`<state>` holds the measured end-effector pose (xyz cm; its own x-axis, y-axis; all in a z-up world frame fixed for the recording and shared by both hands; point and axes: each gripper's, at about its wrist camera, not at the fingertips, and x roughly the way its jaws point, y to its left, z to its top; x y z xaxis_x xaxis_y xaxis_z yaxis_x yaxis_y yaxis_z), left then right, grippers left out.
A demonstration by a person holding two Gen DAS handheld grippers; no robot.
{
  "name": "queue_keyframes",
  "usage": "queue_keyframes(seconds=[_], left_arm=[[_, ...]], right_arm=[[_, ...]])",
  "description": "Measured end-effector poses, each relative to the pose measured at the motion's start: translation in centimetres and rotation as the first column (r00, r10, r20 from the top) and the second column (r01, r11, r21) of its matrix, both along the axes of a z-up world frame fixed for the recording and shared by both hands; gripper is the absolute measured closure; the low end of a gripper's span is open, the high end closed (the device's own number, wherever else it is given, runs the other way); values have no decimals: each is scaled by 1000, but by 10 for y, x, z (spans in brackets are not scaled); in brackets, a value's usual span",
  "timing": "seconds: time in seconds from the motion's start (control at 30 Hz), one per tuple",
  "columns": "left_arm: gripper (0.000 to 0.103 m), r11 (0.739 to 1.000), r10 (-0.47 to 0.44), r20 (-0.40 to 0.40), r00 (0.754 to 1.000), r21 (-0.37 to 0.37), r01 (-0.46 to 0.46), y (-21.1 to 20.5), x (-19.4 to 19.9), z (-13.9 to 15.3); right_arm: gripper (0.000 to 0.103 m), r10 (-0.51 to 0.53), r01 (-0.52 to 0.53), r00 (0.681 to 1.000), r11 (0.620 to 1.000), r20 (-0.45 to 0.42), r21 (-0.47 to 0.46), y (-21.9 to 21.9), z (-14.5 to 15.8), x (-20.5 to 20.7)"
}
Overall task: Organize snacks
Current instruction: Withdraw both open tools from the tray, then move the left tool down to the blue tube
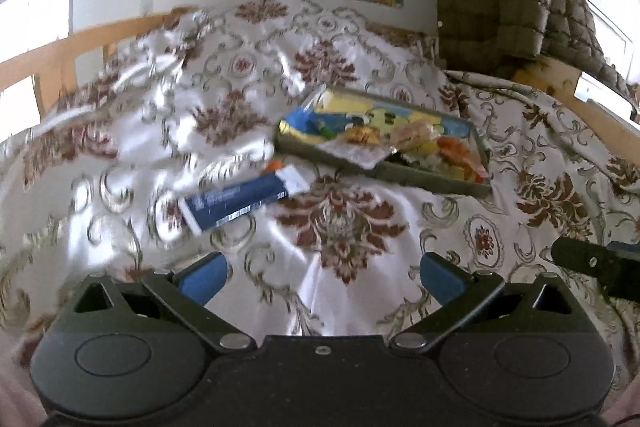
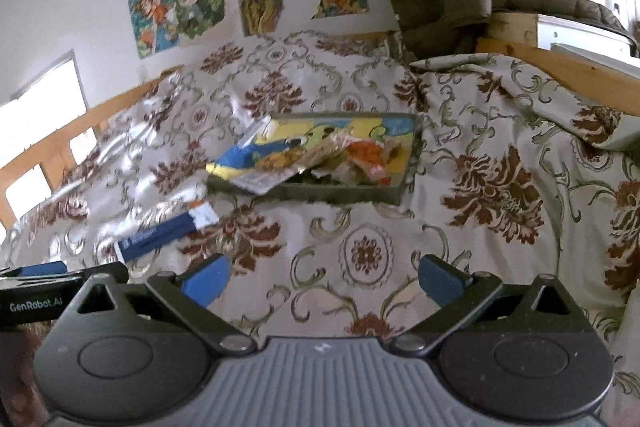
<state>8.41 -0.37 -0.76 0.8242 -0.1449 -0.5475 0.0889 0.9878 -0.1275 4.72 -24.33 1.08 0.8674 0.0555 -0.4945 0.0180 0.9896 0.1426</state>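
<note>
Nearby, both the left gripper (image 1: 322, 277) and the right gripper (image 2: 322, 277) hover with jaws spread wide, empty, over bare patterned bedspread (image 1: 344, 307). Ahead and left of each lies a blue snack packet (image 1: 240, 201), apart from the tray (image 1: 436, 183) of snacks beyond it.

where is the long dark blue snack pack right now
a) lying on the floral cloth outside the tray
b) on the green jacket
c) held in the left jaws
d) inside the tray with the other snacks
a: the dark blue pack lies flat on the floral cloth, apart from the tray, with both sets of jaws open and empty.
</note>
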Motion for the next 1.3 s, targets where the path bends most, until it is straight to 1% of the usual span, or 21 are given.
queue_keyframes(seconds=[0.07,0.13,0.3,0.47,0.63,0.77,0.83,0.93,1.13,1.3], left_arm=[[1,1000,11,-4,1000,-19,-11,4,-1,0],[1,1000,20,-4,1000,-22,-20,4,-2,0],[1,999,42,-62,997,3,-42,4,-1,-5],[1,998,62,-85,994,2,-62,9,5,-4],[1,999,46,-117,992,8,-46,12,19,-2],[1,999,20,-133,991,-25,-23,17,32,-1],[1,1000,1,-139,990,-28,-5,18,39,0],[1,1000,-31,-135,990,2,32,19,53,3],[1,994,-49,-106,993,96,60,30,82,6],[1,989,-80,-102,992,112,92,46,110,2]], right_arm=[[0,7,-7,1000,1000,2,-21,5,0,-2],[0,6,-6,1000,1000,5,-28,6,0,-3],[0,-3,3,1000,1000,-14,-15,4,-1,-3],[0,-1,0,1000,1000,-28,-15,2,-2,1],[0,-8,7,1000,1000,-30,-10,2,-4,3],[0,-14,13,999,1000,-39,-11,1,-6,8],[0,-16,15,999,1000,-41,-13,2,-8,9],[0,-24,23,999,1000,-49,-16,2,-10,13],[0,-34,34,997,999,-72,-9,3,-16,24],[0,-6,4,994,1000,-112,-22,10,-23,44]])
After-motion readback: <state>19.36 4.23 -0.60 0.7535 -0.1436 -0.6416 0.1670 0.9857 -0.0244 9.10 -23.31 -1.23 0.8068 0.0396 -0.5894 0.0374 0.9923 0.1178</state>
